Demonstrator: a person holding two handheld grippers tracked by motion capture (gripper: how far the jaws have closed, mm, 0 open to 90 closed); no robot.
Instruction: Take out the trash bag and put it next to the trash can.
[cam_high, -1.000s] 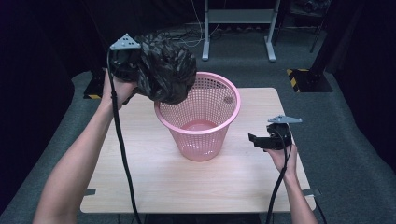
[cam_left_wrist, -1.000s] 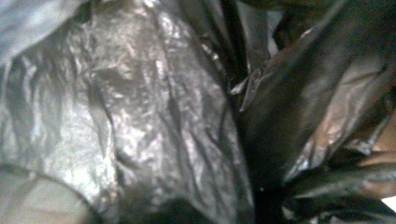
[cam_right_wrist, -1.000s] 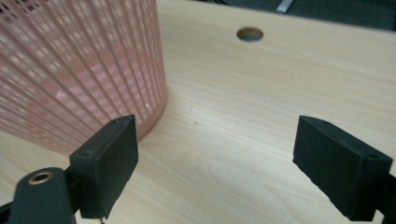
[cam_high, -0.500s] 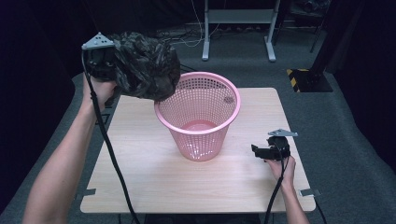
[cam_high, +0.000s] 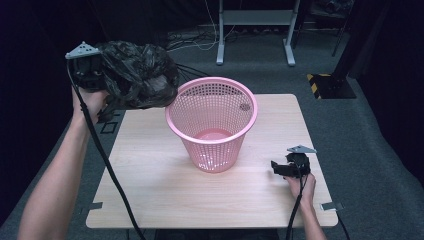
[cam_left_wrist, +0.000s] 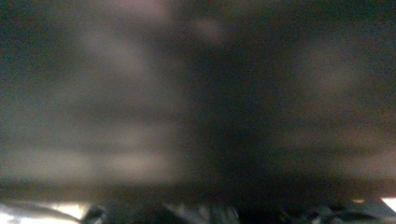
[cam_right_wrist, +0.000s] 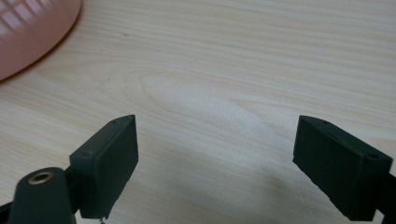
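High view: left gripper (cam_high: 92, 75) lifts a crumpled black bag (cam_high: 137, 75) left of the pink basket (cam_high: 212, 120); its jaws' state I cannot tell. Right gripper (cam_right_wrist: 217, 161), jaws apart, rests near the basket. Centre the bag above the rim before lowering.

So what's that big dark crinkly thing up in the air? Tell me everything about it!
It looks like a black plastic bag, scrunched into a big wrinkly, shiny bundle. The left gripper holds it up in the air, off the table's left edge and just left of the pink basket's rim. It does not seem to touch the basket, though they sit very close. It hangs against the hand underneath. Close up, it is a dark blur.
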